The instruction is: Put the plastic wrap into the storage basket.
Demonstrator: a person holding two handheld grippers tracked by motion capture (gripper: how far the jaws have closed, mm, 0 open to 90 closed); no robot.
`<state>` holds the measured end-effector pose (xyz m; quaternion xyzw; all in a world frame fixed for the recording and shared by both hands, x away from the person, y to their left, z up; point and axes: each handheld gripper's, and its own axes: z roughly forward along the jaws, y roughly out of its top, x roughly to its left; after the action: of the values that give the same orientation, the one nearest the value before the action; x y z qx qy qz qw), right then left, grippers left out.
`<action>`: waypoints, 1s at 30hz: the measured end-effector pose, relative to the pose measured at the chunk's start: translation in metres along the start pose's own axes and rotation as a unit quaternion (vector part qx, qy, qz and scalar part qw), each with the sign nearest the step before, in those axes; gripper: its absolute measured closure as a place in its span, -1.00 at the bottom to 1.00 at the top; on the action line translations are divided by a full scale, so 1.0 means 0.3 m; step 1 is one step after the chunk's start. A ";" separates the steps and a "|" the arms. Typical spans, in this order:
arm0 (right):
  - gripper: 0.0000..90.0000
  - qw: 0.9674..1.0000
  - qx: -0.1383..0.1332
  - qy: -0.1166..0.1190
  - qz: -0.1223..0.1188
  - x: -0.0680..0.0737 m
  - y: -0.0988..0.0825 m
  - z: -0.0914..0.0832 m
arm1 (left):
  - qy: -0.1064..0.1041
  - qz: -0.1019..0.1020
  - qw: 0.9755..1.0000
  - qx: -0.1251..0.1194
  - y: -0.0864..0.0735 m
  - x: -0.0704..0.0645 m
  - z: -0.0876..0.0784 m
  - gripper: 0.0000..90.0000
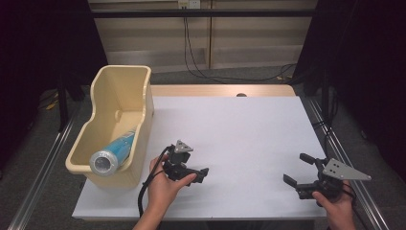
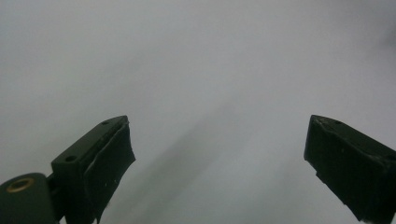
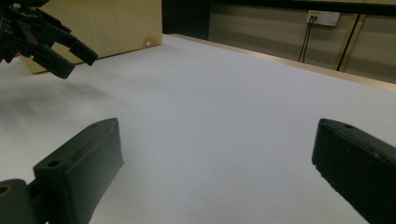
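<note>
A cream plastic bin (image 1: pixel 119 96) is seen at the left of the high view, standing on the left edge of the white table (image 1: pixel 239 129). Inside it a blue tube-like container (image 1: pixel 115 152) with a silvery round end is laid lengthwise, the end turned toward the bottom of the frame; its printing is too small to be read. Just right of the bin, low in the frame, the left claw (image 1: pixel 203 173) is held by a hand (image 1: pixel 165 184), its jaws apart and empty, as is confirmed in the left gripper view (image 2: pixel 219 154) over bare table. At the lower right the right claw (image 1: pixel 298 168) is held apart and empty. In the right gripper view (image 3: pixel 215 158) a wall socket (image 3: pixel 322 17) is shown at the upper right, and the bin's wall (image 3: pixel 121 23) and left claw (image 3: pixel 70 58) at the upper left.
</note>
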<state>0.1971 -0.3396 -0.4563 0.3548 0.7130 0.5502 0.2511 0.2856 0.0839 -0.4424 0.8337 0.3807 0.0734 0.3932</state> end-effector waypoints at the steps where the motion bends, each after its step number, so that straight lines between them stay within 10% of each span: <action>1: -0.98 1.000 0.001 0.000 -0.001 -0.001 -0.001 0.000 | 0.001 0.005 1.000 -0.006 -0.003 0.001 -0.001 -0.83; 20: -0.98 1.000 0.005 0.002 -0.005 0.007 -0.002 0.005 | 0.028 0.041 0.992 -0.116 -0.048 0.001 -0.026 -0.84; 30: -0.98 1.000 0.006 0.002 -0.008 0.012 -0.002 0.007 | 0.028 0.025 0.990 -0.139 -0.068 0.014 -0.029 -0.84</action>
<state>0.1963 -0.3357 -0.4573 0.3490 0.7196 0.5448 0.2519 0.2731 0.1000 -0.4517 0.7781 0.3564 0.1586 0.4923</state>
